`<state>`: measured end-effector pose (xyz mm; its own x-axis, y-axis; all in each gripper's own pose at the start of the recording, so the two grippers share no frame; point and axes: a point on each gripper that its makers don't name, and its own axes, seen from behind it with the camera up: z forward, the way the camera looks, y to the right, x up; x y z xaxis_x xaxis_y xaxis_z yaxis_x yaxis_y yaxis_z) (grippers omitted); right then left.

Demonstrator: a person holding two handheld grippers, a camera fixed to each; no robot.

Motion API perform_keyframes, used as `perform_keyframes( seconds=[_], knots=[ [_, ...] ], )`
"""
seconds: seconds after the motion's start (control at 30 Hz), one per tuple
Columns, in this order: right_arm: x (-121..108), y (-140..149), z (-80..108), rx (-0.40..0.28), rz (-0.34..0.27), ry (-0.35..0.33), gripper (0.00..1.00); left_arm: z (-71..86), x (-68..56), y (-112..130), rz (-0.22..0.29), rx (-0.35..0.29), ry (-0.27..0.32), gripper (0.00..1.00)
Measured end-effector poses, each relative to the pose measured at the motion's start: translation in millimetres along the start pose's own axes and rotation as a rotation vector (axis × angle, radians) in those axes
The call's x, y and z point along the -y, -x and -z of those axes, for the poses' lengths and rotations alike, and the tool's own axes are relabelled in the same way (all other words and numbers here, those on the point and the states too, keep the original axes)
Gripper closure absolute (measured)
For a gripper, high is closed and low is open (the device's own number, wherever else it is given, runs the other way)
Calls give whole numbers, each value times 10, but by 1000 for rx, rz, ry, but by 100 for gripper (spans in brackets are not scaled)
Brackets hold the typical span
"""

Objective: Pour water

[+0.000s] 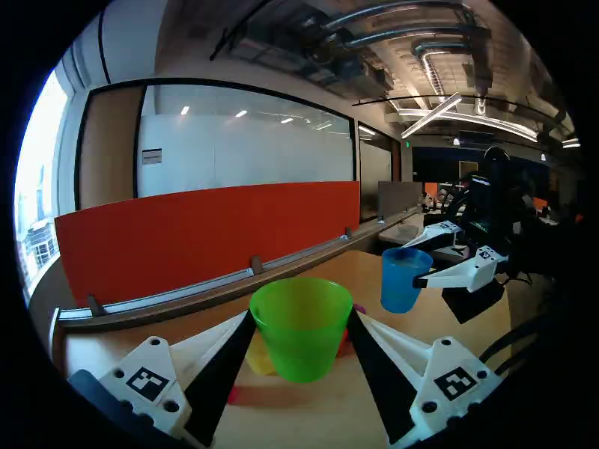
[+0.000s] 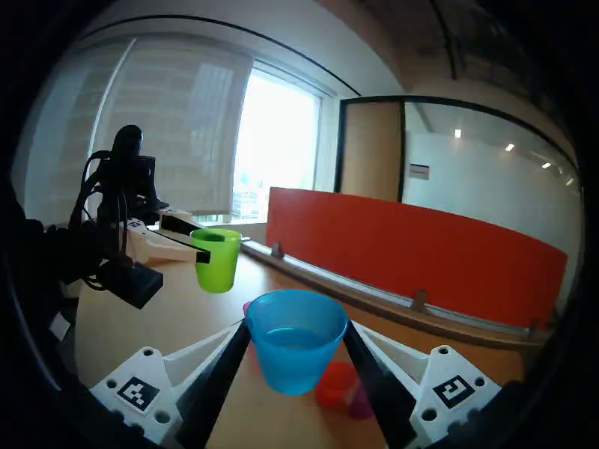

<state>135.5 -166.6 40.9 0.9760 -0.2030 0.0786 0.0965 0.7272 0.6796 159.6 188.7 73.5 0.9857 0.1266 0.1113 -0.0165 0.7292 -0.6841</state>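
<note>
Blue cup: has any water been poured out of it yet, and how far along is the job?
Done: both cups are gripped and off the table, the right gripper on the blue cup, the left gripper on the green cup. In hand: the blue cup is upright, water in it, apart from the green cup. Left: the pour itself.
</note>
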Motion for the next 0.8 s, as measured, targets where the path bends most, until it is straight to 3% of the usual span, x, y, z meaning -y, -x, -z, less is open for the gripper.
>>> perform_keyframes(
  seconds=[0.8],
  knots=[
    [86,-66,-9,-3,10,-13,8,54,-122,67,29,17,30,13]
  ],
)
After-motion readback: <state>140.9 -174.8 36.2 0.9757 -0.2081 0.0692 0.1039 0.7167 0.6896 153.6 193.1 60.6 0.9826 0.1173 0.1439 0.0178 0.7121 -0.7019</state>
